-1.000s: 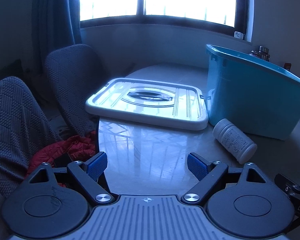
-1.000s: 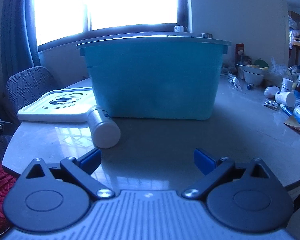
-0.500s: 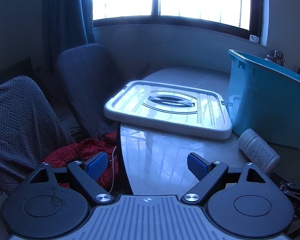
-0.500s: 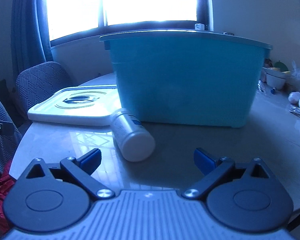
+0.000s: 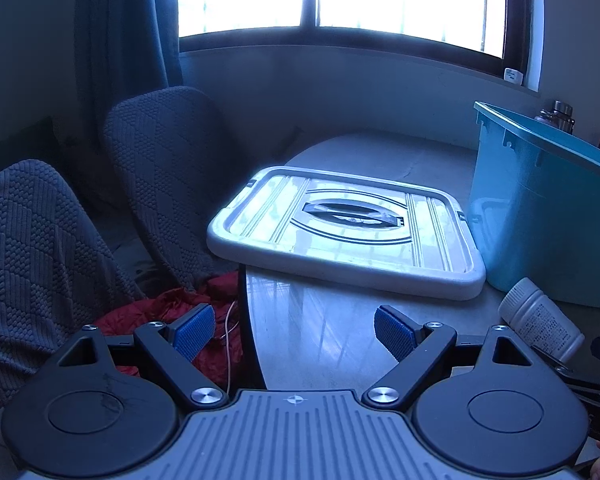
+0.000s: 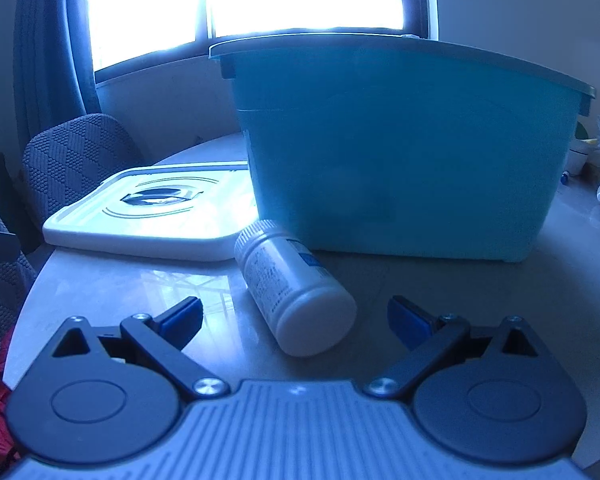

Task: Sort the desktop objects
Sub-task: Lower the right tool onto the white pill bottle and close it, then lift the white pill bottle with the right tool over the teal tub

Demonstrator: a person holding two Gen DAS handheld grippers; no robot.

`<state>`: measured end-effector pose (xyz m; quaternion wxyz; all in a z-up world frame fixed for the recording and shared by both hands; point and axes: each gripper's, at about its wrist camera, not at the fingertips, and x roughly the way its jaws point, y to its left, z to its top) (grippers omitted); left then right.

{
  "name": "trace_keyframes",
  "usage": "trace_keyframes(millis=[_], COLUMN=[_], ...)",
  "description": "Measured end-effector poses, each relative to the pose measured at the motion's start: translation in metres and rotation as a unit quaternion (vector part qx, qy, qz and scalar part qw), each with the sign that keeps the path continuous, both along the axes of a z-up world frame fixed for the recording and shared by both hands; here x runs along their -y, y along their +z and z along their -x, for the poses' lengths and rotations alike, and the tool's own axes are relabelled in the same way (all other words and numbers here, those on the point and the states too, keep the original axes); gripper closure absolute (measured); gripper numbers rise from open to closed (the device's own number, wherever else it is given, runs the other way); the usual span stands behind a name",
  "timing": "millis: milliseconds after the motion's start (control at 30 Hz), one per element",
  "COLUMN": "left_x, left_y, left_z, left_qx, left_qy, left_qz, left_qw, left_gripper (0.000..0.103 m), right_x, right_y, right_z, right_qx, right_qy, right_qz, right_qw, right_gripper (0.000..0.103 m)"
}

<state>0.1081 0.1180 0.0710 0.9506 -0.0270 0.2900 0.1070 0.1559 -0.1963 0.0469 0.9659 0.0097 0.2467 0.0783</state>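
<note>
Two grippers in view, both spread wide with nothing between the pads. Left gripper (image 5: 294, 330) hangs over the near-left edge of the table (image 5: 320, 344); its left pad is out past the edge, above a red cloth (image 5: 156, 312) on the floor. Right gripper (image 6: 296, 318) sits low over the tabletop, pointing at the white bottle (image 6: 294, 292). Bottle lies on its side, base toward the camera, cap end just beside the teal bin (image 6: 404, 152); base lies in the gap between the pads, no contact visible. White lid (image 5: 344, 228) lies flat on the table left of the bin, one corner overhanging the table edge. Two grey chairs (image 5: 160, 168) stand left of the table, under the window.
</note>
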Motion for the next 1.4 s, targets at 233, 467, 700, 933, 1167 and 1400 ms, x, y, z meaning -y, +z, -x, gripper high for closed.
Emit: trace_keyframes(millis=[233, 467, 700, 933, 1167, 1400], left_x=[-0.004, -0.005, -0.007, -0.001, 0.009, 0.027], left_y=[-0.005, -0.011, -0.011, 0.003, 0.017, 0.029], left_z=[-0.017, -0.03, -0.034, -0.026, -0.008, 0.007], left_qx=[-0.004, -0.009, -0.011, -0.002, 0.007, 0.024], left_qy=[-0.009, -0.017, -0.01, -0.006, -0.003, -0.006], left_qz=[0.003, 0.004, 0.013, 0.016, 0.023, 0.019], left_qw=[0.9999, 0.9998, 0.9998, 0.9999, 0.9997, 0.9995], left_gripper=[0.014, 0.014, 0.014, 0.014, 0.014, 0.014], right_x=[-0.002, -0.003, -0.007, 0.004, 0.029, 0.054], right_y=[-0.003, -0.009, 0.004, 0.012, 0.021, 0.033], right_z=[-0.012, -0.024, -0.021, 0.0, 0.029, 0.053], right_qx=[-0.006, -0.018, -0.003, -0.004, 0.002, 0.02], right_qy=[-0.007, 0.001, 0.033, 0.041, 0.024, 0.003], right_qz=[0.005, 0.018, 0.039, 0.04, 0.038, 0.026], right_qw=[1.0, 1.0, 0.999, 0.998, 0.999, 0.999], right_gripper=[0.004, 0.012, 0.055, 0.055, 0.055, 0.055])
